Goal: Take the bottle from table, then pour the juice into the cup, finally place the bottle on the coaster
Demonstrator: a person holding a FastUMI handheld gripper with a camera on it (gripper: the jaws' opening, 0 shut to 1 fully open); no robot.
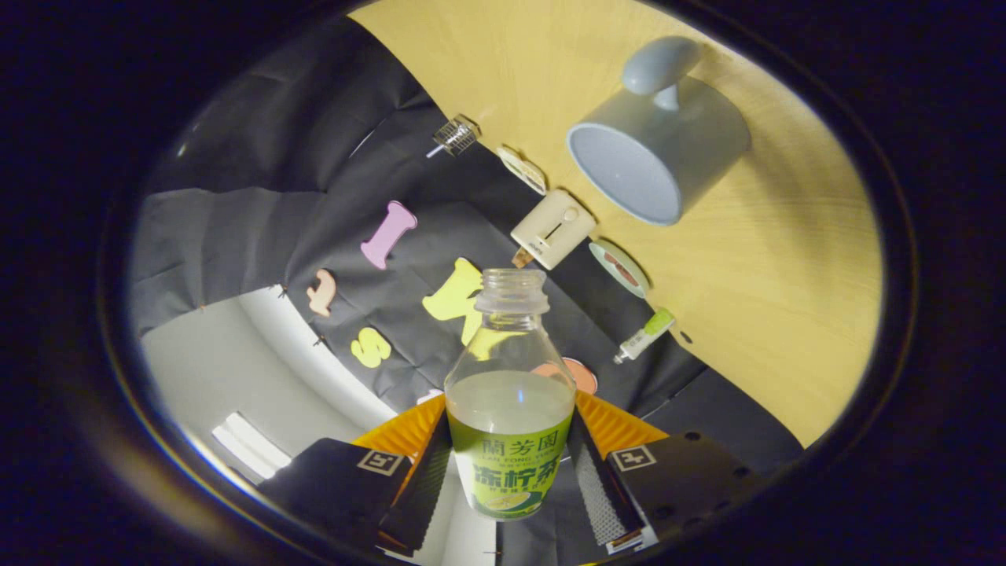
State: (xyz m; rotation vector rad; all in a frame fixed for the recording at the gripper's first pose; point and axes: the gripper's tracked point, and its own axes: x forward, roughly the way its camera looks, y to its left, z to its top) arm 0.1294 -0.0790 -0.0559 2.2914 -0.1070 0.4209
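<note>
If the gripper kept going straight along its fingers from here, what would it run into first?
The gripper is shut on the bottle, whose open mouth leads. Straight ahead lies the booth's black cloth wall, probably first. The cup and the table sit off to one side; depth is unclear.

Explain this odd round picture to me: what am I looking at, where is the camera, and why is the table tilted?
The camera rides on a hand-held gripper, a tool with two fingers that a person carries, and it looks forward along them. The two dark fingers press on either side of an uncapped bottle with a green label, partly full of pale juice. The person has tipped the tool, so the wooden table looks slanted. On it stands a grey cup with a handle, its open mouth facing the camera, beyond the bottle's neck. Along the table's edge lie a small cream box, a round flat disc and a green-capped tube.
</note>
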